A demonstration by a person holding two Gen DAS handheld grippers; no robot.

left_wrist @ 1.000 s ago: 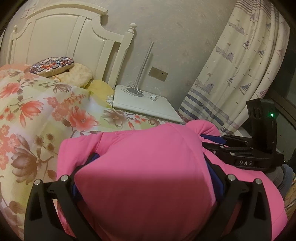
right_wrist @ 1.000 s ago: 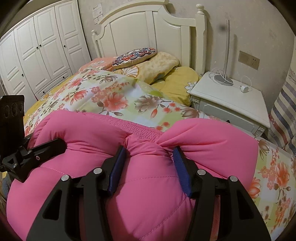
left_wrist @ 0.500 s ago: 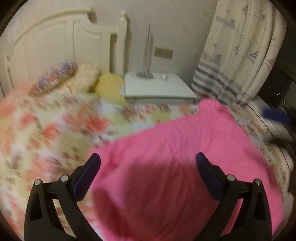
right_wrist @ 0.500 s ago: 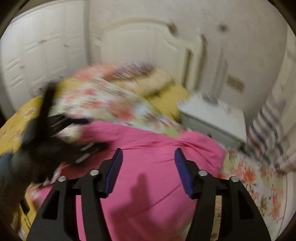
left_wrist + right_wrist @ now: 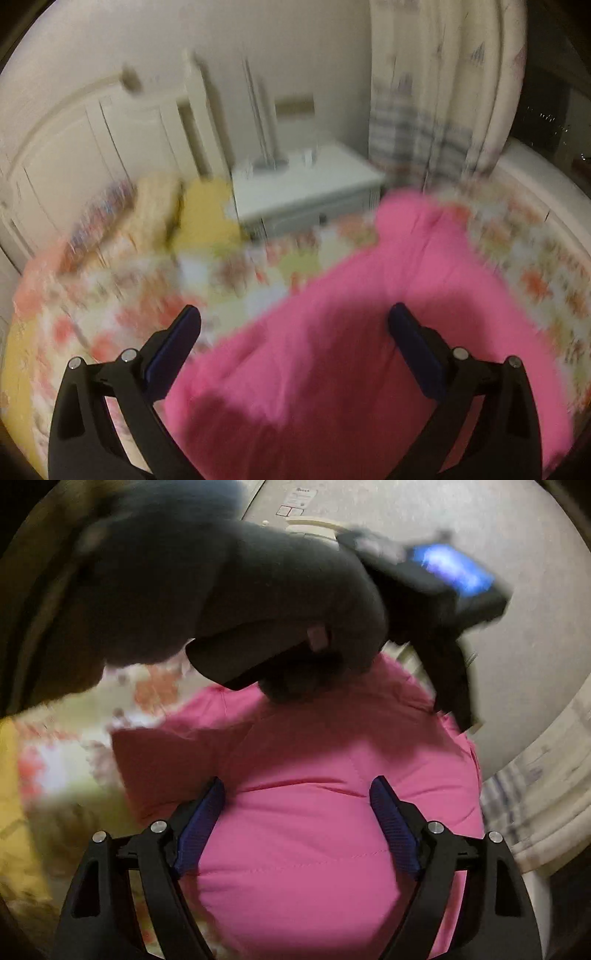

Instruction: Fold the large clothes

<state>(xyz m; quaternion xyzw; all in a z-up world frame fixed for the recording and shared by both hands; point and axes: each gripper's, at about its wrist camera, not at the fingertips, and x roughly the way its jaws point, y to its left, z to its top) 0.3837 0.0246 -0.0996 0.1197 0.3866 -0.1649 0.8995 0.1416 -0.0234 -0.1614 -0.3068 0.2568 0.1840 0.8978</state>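
The pink jacket [image 5: 332, 812] lies bunched on the bed [image 5: 110, 314]. Both the left hand-held gripper [image 5: 293, 332] and the right hand-held gripper [image 5: 297, 805] gape, holding nothing. Padded, soft and springy, it probably needs pinching at a hem or edge.

The left wrist camera looks down along its fingers from above the bed [image 5: 110, 314], facing the headboard [image 5: 92, 147] and nightstand [image 5: 303, 184]. The right wrist camera sits close over the pink garment [image 5: 314, 830], which both views share.
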